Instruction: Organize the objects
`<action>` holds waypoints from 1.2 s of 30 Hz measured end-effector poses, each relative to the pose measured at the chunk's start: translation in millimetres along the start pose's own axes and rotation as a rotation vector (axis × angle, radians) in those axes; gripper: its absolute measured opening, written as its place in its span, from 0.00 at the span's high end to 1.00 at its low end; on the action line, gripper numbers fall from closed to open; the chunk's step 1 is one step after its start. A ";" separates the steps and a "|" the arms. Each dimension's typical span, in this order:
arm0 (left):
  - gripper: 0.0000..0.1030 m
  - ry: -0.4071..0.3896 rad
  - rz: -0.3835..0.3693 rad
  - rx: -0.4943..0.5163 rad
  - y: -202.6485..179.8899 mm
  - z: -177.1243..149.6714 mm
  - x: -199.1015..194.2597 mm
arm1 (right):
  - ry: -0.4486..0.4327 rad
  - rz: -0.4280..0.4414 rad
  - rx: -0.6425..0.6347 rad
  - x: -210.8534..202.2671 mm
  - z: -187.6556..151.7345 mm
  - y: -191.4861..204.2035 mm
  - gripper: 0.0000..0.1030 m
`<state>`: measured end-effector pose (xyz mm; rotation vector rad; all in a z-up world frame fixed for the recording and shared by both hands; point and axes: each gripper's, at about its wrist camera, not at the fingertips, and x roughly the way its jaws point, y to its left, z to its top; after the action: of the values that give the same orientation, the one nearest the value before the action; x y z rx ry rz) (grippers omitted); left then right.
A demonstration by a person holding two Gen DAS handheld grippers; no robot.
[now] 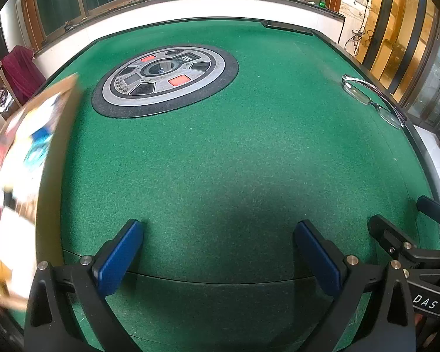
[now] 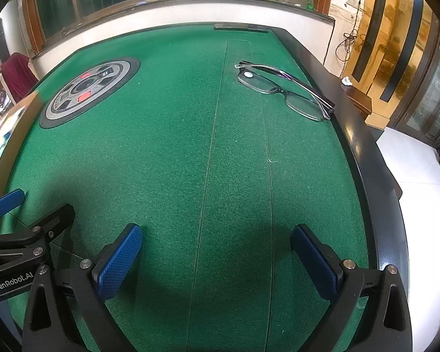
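So, green felt table [image 2: 190, 146] with a round grey control dial [image 2: 88, 88]; blurred cardboard box [image 1: 29, 161] left of the dial, clear-framed folded glasses [image 2: 284, 91] right of it at the rim. Left gripper [image 1: 217, 252] and right gripper [image 2: 215, 256] both spread wide, empty. Likely best: right approaches the glasses low, pinching the bridge.

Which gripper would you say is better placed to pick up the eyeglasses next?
Probably the right gripper: the eyeglasses lie ahead of it, near the table's right rim. The left gripper, also open, sits farther off.
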<state>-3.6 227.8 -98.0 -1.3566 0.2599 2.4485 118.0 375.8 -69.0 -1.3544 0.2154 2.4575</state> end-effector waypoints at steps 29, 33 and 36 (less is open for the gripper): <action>0.00 -0.001 -0.009 0.001 7.4 -6.8 -17.4 | -0.001 -0.011 0.011 1.0 -5.0 4.5 0.00; 0.00 -0.001 -0.010 0.001 4.1 -7.1 -17.7 | -0.001 -0.013 0.011 0.6 -6.3 3.8 0.00; 0.00 -0.001 -0.011 0.001 1.2 -7.8 -18.0 | -0.001 -0.014 0.011 0.4 -6.9 3.4 0.00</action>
<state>10.9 220.7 -86.8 -1.3525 0.2523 2.4402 122.1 370.7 -73.2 -1.3458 0.2190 2.4419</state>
